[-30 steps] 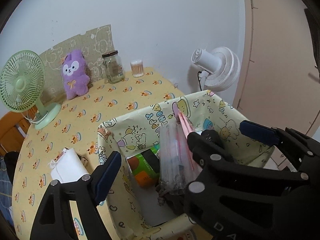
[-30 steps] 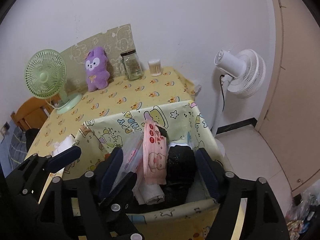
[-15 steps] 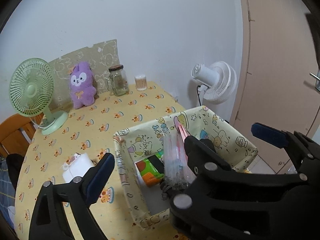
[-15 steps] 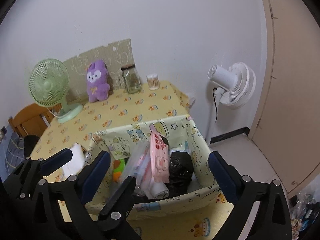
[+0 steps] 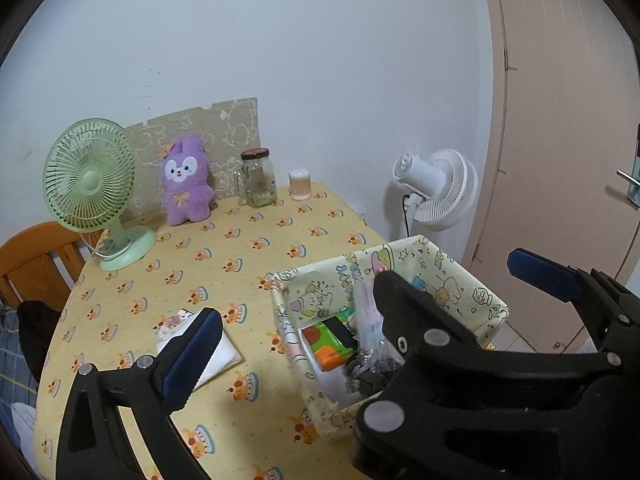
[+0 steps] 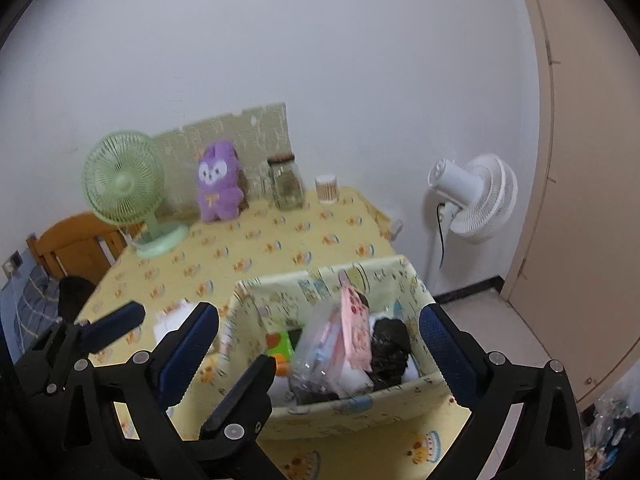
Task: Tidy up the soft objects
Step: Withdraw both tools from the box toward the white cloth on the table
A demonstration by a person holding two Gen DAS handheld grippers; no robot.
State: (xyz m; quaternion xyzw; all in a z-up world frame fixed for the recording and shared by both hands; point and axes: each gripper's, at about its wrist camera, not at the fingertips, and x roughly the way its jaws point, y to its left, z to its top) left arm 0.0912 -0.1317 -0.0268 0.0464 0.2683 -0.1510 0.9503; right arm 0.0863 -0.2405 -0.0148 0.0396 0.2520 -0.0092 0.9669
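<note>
A: Left view? 
B: My left gripper [image 5: 368, 300] has just spread wide, empty; bin [image 5: 472, 292] on the surface [image 5: 248, 240], pink pack upright.
A: Right view? 
B: Right gripper [image 6: 320, 344] likewise just opened, empty; pack [image 6: 354, 328] stands on end.

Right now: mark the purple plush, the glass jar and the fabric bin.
purple plush [image 5: 186, 184], left wrist view, on its belly.
glass jar [image 5: 260, 184], left wrist view, on the glass body.
fabric bin [image 6: 352, 404], right wrist view, on the near wall.

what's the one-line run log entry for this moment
left gripper: open, empty | right gripper: open, empty | fabric bin: on table, filled | purple plush: upright by wall, untouched
</note>
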